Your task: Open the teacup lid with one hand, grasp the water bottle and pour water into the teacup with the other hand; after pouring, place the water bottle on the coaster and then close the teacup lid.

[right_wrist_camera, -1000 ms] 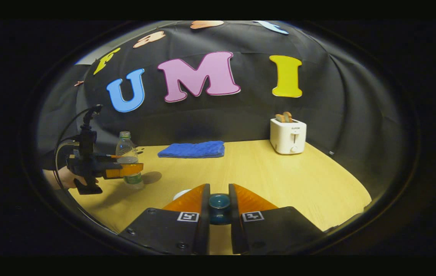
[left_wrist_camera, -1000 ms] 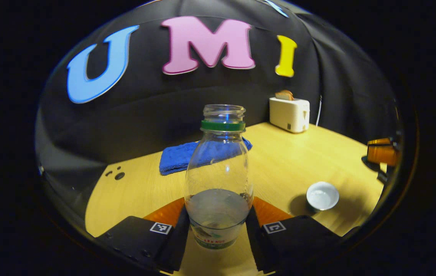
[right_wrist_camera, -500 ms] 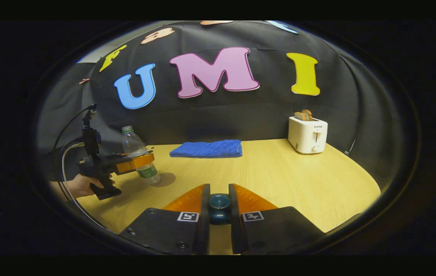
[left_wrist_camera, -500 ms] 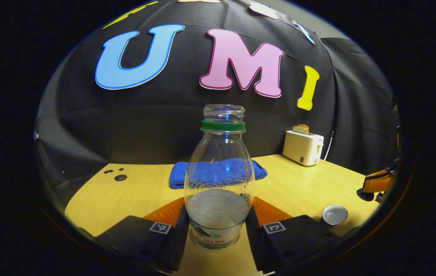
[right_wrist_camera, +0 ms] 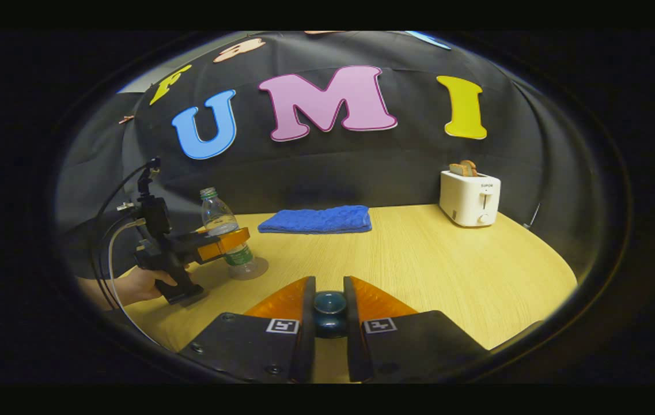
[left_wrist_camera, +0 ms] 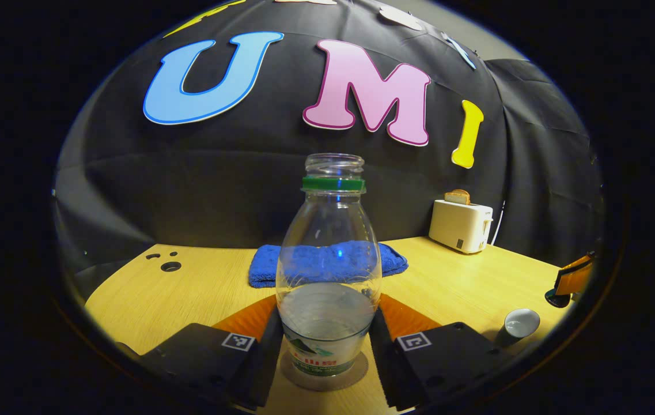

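Left tool [left_wrist_camera: 325, 346] clamped on uncapped water bottle [left_wrist_camera: 328, 271], both fingers pressing its lower body; bottle upright on round coaster [left_wrist_camera: 324, 377], about 1/3 full. Right tool [right_wrist_camera: 329, 323] grips teacup lid [right_wrist_camera: 329, 311] by its knob, above the tabletop [right_wrist_camera: 419, 265]. Open teacup [left_wrist_camera: 520, 324] stands right of bottle.

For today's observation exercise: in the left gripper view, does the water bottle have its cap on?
No: the water bottle held in the left gripper shows an open mouth above its green neck ring.
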A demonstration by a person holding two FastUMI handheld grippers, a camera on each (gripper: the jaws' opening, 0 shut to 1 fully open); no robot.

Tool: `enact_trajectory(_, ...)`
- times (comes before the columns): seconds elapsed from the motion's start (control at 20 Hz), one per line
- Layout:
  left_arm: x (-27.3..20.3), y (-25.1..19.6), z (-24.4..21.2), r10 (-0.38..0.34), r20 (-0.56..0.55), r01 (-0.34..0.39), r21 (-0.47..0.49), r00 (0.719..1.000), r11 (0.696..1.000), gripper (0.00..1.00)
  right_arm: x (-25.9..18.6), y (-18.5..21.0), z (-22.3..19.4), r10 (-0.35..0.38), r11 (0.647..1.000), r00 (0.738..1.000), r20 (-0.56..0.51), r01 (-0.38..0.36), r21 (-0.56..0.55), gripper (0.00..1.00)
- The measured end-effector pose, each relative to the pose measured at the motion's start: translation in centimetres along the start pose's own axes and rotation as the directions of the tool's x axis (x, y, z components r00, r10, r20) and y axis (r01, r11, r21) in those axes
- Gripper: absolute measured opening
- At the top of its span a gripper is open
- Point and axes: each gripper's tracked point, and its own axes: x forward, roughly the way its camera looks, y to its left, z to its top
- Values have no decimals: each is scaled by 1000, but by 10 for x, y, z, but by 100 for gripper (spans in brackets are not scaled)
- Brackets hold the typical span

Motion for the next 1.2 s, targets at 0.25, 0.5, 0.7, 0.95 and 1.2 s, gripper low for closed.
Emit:
enact_trajectory(0.25, -6, -1, -4, 8, -27, -7, 8, 1000, 1000, 80, -5, 8, -1, 18, 1000, 1000, -3, -18, 1, 26)
enact_trajectory(0.5, -16, -4, -6, 15, -48, -15, 5, 999, 1000, 94, -9, 9, -3, 29, 1000, 999, -13, -29, -3, 21)
enact_trajectory(0.7, -30, -8, -10, 18, -61, -17, 7, 998, 1000, 95, -14, 9, -3, 33, 999, 999, -10, -33, -10, 21)
enact_trajectory(0.95, -53, 1, -27, 79, -111, -75, 41, 991, 996, 96, -11, 10, 1, 42, 999, 999, -3, -42, 3, 26)
enact_trajectory(1.2, -98, 13, -13, 160, -69, -157, 37, 985, 987, 96, 8, 0, 2, 26, 999, 999, 20, -25, -34, 26)
